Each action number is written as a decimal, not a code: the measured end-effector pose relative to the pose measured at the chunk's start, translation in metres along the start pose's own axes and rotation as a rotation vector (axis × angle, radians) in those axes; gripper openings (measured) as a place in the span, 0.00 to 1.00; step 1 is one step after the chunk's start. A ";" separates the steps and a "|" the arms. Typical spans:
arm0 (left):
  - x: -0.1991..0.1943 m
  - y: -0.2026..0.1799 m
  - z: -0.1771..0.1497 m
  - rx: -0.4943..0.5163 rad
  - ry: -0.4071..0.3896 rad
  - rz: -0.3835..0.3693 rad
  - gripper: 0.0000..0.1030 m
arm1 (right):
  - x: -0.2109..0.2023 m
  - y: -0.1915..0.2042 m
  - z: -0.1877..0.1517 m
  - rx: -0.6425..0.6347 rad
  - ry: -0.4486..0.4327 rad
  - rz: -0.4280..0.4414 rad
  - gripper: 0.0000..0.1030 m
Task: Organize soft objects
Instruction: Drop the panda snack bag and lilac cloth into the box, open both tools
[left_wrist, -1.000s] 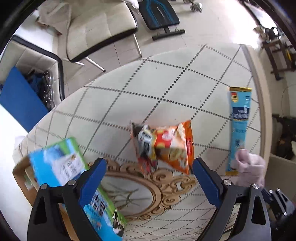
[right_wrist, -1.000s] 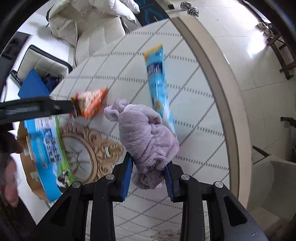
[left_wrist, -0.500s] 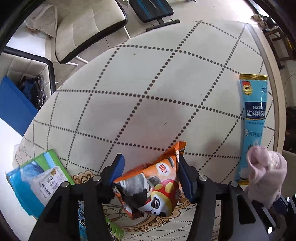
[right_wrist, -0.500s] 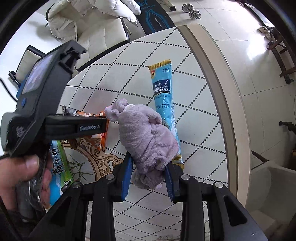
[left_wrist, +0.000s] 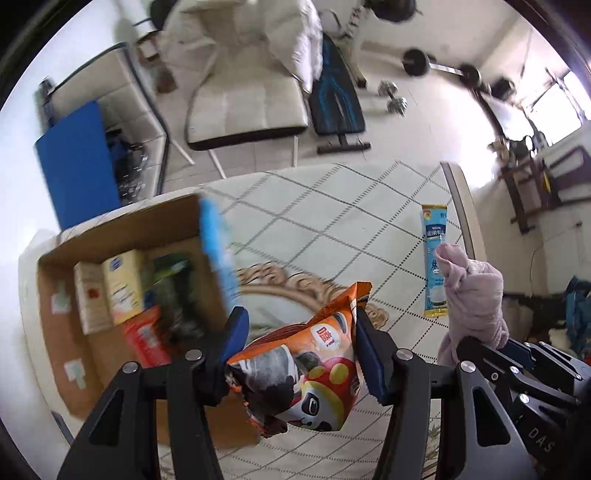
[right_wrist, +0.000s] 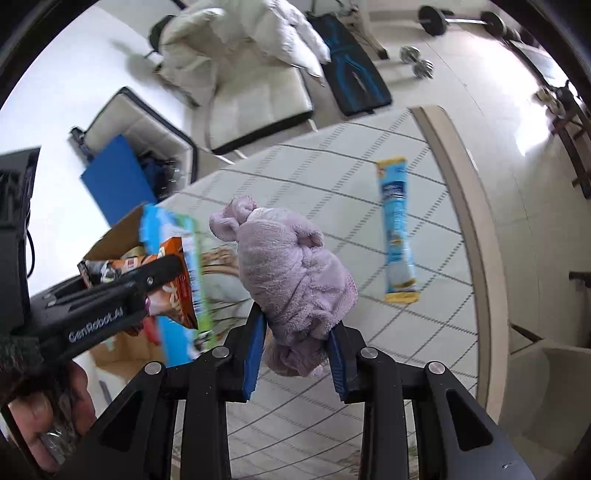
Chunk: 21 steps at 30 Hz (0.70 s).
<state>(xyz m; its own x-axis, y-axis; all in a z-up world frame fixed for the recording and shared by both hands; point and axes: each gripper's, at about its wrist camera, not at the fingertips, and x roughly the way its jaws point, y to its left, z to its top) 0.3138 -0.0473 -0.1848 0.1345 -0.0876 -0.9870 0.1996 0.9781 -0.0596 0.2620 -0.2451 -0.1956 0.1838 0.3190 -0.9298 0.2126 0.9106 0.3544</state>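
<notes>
Now lifted off the table (left_wrist: 332, 229), orange snack bag (left_wrist: 314, 369) clamped upright in left hand-held gripper (left_wrist: 299, 354); right hand-held gripper (right_wrist: 295, 354) gripping lilac towel (right_wrist: 291, 273).

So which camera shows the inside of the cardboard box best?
The left wrist view: it looks down into the open cardboard box at the packets inside, though blurred. The right wrist view catches only one corner of it behind the orange snack bag.

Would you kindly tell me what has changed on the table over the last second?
The left tool closed on the orange snack bag, which lay on the table a second ago, and lifted it toward the cardboard box. The right tool kept its grip on the purple cloth throughout. The blue sachet stayed flat near the table edge.
</notes>
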 end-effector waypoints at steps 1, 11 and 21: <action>-0.009 0.016 -0.006 -0.018 -0.012 -0.004 0.52 | -0.004 0.019 -0.005 -0.022 -0.001 0.016 0.33; -0.063 0.193 -0.073 -0.232 -0.083 0.099 0.52 | 0.039 0.201 -0.068 -0.203 0.071 0.113 0.33; -0.006 0.297 -0.094 -0.346 0.027 0.116 0.52 | 0.150 0.293 -0.098 -0.196 0.211 0.094 0.33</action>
<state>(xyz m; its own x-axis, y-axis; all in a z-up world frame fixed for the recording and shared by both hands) 0.2813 0.2613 -0.2102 0.1104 0.0283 -0.9935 -0.1561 0.9877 0.0108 0.2580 0.0950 -0.2412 -0.0143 0.4331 -0.9012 0.0112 0.9013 0.4330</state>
